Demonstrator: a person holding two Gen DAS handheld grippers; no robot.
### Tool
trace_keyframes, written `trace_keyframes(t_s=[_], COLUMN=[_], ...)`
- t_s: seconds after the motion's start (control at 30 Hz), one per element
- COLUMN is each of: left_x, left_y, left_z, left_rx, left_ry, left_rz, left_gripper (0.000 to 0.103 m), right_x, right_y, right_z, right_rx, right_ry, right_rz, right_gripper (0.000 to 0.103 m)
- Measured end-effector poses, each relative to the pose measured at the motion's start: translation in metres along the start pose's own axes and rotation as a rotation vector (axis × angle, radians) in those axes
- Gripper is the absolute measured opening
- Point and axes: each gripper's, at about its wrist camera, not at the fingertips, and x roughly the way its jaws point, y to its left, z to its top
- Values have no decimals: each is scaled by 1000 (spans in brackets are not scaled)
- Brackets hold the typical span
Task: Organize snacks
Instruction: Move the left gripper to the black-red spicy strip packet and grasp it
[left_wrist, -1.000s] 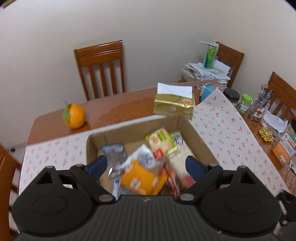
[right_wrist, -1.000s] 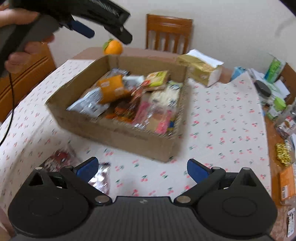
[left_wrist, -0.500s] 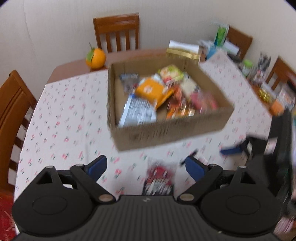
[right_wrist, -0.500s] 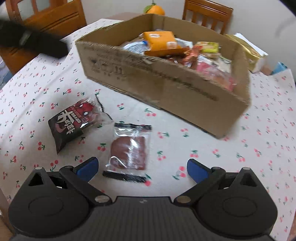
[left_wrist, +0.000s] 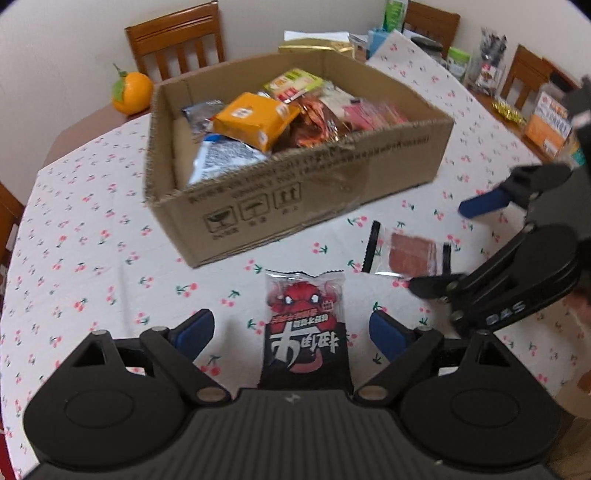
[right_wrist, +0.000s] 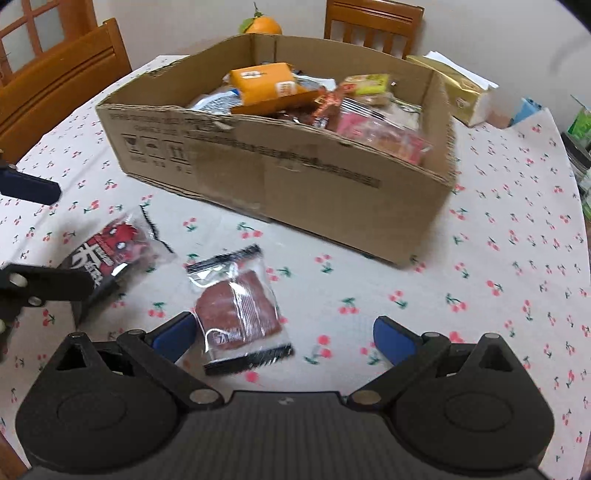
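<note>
Between my left gripper's (left_wrist: 291, 330) fingers, spread wide and grasping nothing, lies the black-and-red snack packet (left_wrist: 306, 332) flat on the worktop (left_wrist: 92, 258), clear of both pads. My right gripper (right_wrist: 283, 332) is equally released; the clear packet with a brown slab (right_wrist: 240, 308) sits just inside its left finger (right_wrist: 173, 334), with bare cloth toward the right one. Both packets lie near each other, apart from the cardboard box (right_wrist: 295, 177), whose front wall stands just beyond them. Inside the box are piled snacks, an orange pack (left_wrist: 255, 120) on top. Open cherry-print cloth runs along the box's sides. An orange fruit (left_wrist: 131, 92) sits past the far corner.
</note>
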Motion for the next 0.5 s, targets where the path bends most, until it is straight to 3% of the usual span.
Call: trace_keyframes(t_s=[0.17, 0.3, 0.5], left_x=[13, 10, 9], left_y=[-5, 3, 15], left_z=[-4, -5, -8], left_rx=[18, -46, -123], left_ry=[14, 7, 14], left_rz=[2, -31, -2], left_gripper=[72, 51, 51], right_x=[-2, -3, 0], right_y=[-8, -8, 2], right_z=[-4, -5, 1], right_rx=[-7, -19, -96], right_ry=[2, -5, -10], right_rz=[3, 10, 52], right_gripper=[103, 103, 102])
